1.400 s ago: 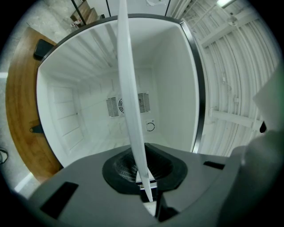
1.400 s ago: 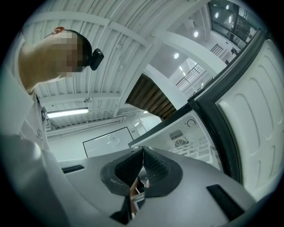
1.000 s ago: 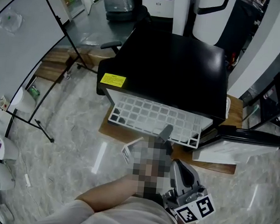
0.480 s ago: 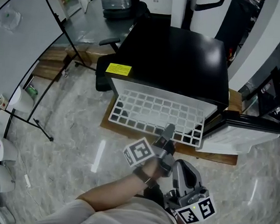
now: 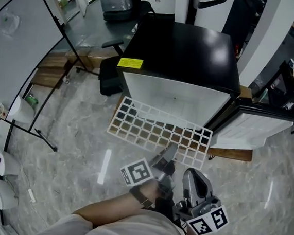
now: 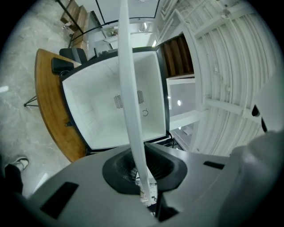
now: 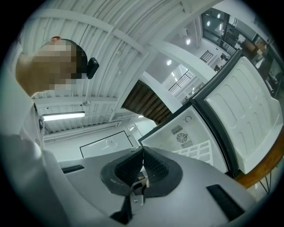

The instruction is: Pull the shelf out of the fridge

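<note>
The white grid shelf point(image 5: 153, 132) hangs clear of the black mini fridge point(image 5: 187, 51), tilted over the floor in front of it. My left gripper point(image 5: 168, 153) is shut on the shelf's near edge. In the left gripper view the shelf point(image 6: 130, 97) runs edge-on as a white strip pinched in my left gripper point(image 6: 145, 179), with the fridge's bare white interior point(image 6: 102, 111) behind it. My right gripper point(image 5: 191, 176) hovers just right of the left one, shut on nothing. In the right gripper view my right gripper point(image 7: 142, 155) points up past the fridge, and a corner of the shelf point(image 7: 200, 150) shows.
The fridge door point(image 5: 262, 125) stands open to the right. The fridge sits on a wooden platform point(image 5: 232, 154). A whiteboard on a stand point(image 5: 19, 45) fills the left side. A black office chair point(image 5: 108, 78) is beside the fridge's left wall. Marble floor lies under the shelf.
The shelf has slid fully out of the fridge toward me, and its far edge is now free. My left gripper drew back with it. The right gripper stayed put.
</note>
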`<state>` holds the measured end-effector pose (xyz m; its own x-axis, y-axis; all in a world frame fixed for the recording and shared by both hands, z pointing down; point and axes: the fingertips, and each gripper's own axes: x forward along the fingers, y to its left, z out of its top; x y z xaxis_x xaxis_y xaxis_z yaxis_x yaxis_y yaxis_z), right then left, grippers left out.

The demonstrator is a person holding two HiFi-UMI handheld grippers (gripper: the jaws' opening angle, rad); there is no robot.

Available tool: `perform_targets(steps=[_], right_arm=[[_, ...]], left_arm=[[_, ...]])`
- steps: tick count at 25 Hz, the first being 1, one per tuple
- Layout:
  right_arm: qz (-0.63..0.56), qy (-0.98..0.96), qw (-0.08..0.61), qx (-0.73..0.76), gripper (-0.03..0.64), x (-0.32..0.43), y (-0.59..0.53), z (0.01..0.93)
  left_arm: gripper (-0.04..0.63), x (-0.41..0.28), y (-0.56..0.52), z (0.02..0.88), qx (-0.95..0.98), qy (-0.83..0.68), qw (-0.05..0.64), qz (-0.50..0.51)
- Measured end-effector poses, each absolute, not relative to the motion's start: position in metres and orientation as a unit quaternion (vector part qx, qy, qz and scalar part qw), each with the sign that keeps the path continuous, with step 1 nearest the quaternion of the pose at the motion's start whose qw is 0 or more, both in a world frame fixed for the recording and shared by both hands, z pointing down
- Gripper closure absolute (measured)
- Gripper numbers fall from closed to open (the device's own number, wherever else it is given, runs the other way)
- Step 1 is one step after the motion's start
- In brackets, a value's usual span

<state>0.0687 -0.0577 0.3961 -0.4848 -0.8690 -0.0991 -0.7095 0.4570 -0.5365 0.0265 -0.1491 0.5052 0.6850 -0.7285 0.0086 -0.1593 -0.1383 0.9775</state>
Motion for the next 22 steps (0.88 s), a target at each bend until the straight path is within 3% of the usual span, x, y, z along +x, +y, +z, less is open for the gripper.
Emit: perform_targets(steps=[5,10,22], right_arm=[[-0.231,0.823,0.18,-0.486,0.6,0.047,-0.026,0.403],[-0.242,0.814,0.164,-0.502,0.6,0.031,-0.001,0.412],[-0.238,0.832,0.153,-0.477,0.6,0.022,0.033,0.401]], left_arm=[[0.569,-0.01,-0.107,0.503,0.724,-0.3,0.576,-0.233],[0.569,-0.031,-0.07,0.503,0.687,-0.277,0.622,-0.253],[0.569,-0.049,-0.016,0.501,0.738,-0.301,0.567,-0.207]])
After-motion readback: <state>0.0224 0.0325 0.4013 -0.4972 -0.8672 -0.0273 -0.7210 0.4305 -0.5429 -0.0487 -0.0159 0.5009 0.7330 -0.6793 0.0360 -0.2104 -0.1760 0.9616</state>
